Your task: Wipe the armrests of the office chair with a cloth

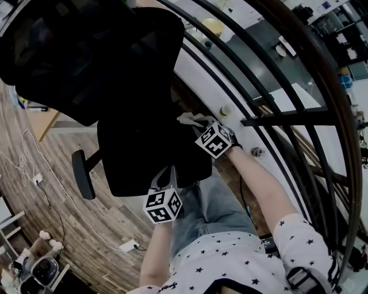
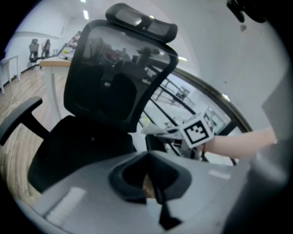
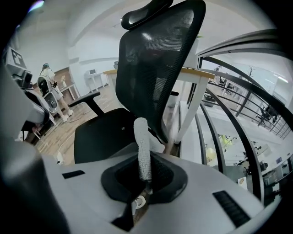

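closed jaws on both sides: the right gripper (image 3: 144, 180) pinches a pale grey cloth (image 3: 142, 146), which stands up from between its jaws as a narrow ribbed strip. the left gripper (image 2: 153, 178) has its jaws pressed together, with nothing i can make out between them.

the office chair (image 1: 138, 152) fills most of the head view. it is all black, so the seat and backrest (image 1: 92, 51) run into one dark mass and their edges are hard to trace. the mesh back and headrest (image 3: 146, 11) show far better in the right gripper view, upright at 12 o'clock above the jaws. one armrest (image 1: 83, 174) juts out at 8 o'clock of the seat, well apart from both grippers. the opposite armrest cannot be picked out from above, because the cloth and the right gripper lie over that side, at 2 o'clock of the seat. in the left gripper view a dark block sits just under the cloth, but i cannot tell whether it is the armrest pad.

a dark curved railing (image 1: 276, 120) sweeps from 12 to 5 o'clock across the head view. a lower level shows through it, too small to read.

the person's torso, in a star-print shirt (image 1: 230, 258), is cut off at the bottom edge. the right forearm (image 1: 259, 181) and left forearm (image 1: 155, 252) reach up to the grippers. the left gripper hangs at 6 o'clock of the seat, by its front edge; i cannot say whether it touches.

a small white plug box (image 1: 127, 246) lies on the wood floor (image 1: 86, 224) at 7 o'clock of the seat.
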{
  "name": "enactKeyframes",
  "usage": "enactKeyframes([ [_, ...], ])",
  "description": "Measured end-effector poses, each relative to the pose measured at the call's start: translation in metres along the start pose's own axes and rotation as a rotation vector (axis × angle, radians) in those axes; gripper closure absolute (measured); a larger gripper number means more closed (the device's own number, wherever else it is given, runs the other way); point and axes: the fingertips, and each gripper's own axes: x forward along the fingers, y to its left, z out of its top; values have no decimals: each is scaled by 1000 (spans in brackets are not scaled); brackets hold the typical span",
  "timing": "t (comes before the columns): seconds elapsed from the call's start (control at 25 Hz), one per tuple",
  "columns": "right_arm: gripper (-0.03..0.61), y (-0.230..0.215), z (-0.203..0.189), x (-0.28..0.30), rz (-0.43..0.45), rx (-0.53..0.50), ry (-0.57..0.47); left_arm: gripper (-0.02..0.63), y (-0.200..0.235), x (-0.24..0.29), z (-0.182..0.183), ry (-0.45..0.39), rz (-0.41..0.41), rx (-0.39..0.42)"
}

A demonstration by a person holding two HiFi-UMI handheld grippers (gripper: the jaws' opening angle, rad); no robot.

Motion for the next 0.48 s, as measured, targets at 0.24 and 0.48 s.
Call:
enactKeyframes([
  [0.24, 552, 0, -3, 1, 10, 22, 5, 606, -2, 0, -1, -3, -2, 0],
  [0.48, 553, 1, -3, 4, 8, -4, 25, 606, -4, -1, -1, -3, -11, 5],
])
